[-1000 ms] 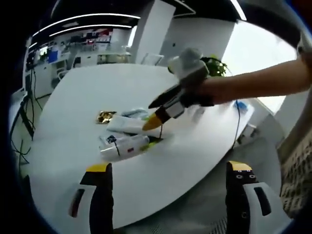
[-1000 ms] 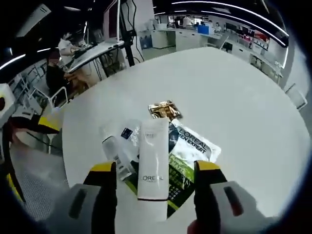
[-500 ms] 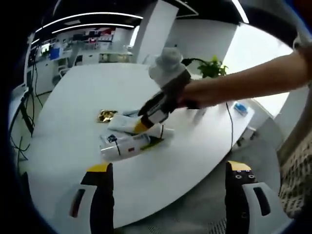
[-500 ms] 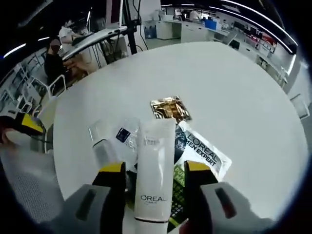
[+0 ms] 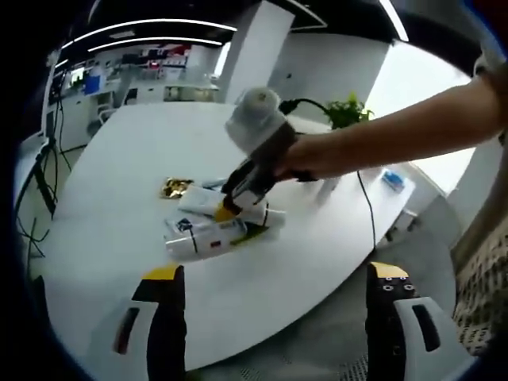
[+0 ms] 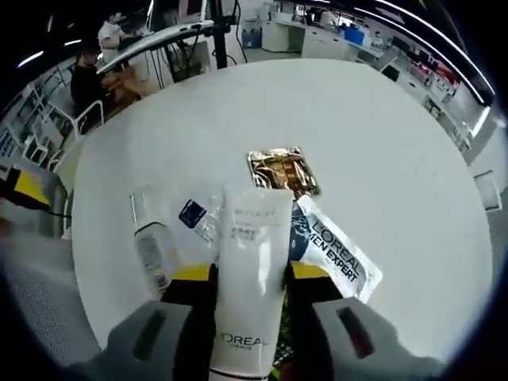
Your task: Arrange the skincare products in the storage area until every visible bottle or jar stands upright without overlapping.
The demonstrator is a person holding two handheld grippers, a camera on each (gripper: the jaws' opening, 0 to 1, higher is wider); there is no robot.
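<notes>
Right gripper [image 6: 248, 278] closed onto white tube [image 6: 248, 294].

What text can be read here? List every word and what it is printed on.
"L'OREAL", partly hidden between the jaws: white tube.
"L'OREAL EXPERT": flat sachet.
Small grey print on the white tube's upper part: too small to read.
Dark blue label on the clear bottle: blurred, unreadable.
Gold packet: no text legible.
</notes>
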